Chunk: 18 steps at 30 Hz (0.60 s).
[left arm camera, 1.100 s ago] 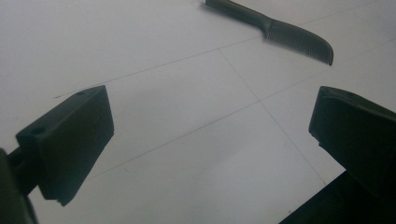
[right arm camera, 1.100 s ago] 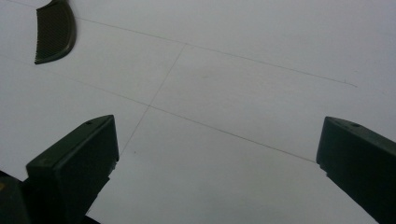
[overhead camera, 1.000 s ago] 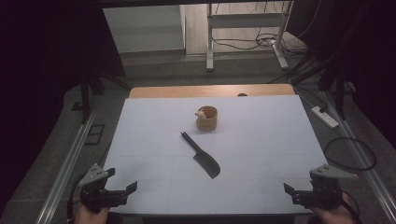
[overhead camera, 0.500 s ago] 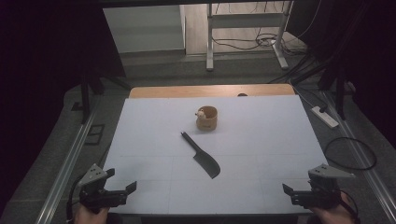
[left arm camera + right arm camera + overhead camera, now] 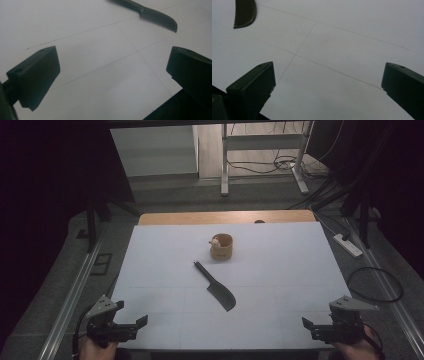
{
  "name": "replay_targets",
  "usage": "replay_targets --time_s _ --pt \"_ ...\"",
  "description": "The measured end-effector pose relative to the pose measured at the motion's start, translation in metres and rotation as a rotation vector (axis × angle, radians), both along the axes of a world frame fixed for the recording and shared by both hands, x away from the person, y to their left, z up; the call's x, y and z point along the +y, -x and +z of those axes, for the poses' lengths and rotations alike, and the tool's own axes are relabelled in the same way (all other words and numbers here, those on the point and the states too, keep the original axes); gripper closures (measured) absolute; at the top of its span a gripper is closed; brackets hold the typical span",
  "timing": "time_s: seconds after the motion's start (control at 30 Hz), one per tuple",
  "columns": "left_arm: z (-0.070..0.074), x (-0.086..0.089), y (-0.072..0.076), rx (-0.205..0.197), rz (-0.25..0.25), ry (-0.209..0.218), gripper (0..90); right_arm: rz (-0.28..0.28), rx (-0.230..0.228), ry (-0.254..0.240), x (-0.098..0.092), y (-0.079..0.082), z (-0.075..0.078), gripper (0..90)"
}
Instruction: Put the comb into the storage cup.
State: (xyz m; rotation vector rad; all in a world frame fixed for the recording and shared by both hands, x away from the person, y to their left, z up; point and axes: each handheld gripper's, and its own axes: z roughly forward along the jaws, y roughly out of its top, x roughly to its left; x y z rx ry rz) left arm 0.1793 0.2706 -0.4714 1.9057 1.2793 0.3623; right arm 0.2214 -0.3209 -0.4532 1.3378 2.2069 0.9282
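We judge that the work has not started yet. The dark comb (image 5: 216,285) lies flat in the middle of the white table (image 5: 280,270), with its handle toward the far left and its toothed end toward us. Just behind it, a little apart, stands the small wooden cup (image 5: 221,247) with something pale at its rim; what it is, we cannot tell.

Our left gripper (image 5: 131,326) is at the near left corner of the table, with its jaws spread wide and nothing between them. In the left gripper view we see the comb (image 5: 152,15) far ahead, well apart from the jaws. Our right gripper (image 5: 313,328) is at the near right corner, also wide and empty, and in the right gripper view the toothed end of the comb (image 5: 244,13) appears at the upper left.

So everything is left to do: to reach forward, to take the comb, and perhaps to bring it to the cup. Nothing is touched now.
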Motion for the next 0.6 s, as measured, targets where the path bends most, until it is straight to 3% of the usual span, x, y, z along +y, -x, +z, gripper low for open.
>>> replay_targets --time_s 0.27,0.6 --pt "0.002 -0.001 -0.001 -0.012 -0.001 0.009 0.0 0.004 -0.002 0.001 0.000 0.000 0.000 0.0" --pt "0.002 -0.010 -0.011 0.005 -0.046 0.011 0.0 0.009 -0.003 0.006 0.001 0.000 0.000 0.0"
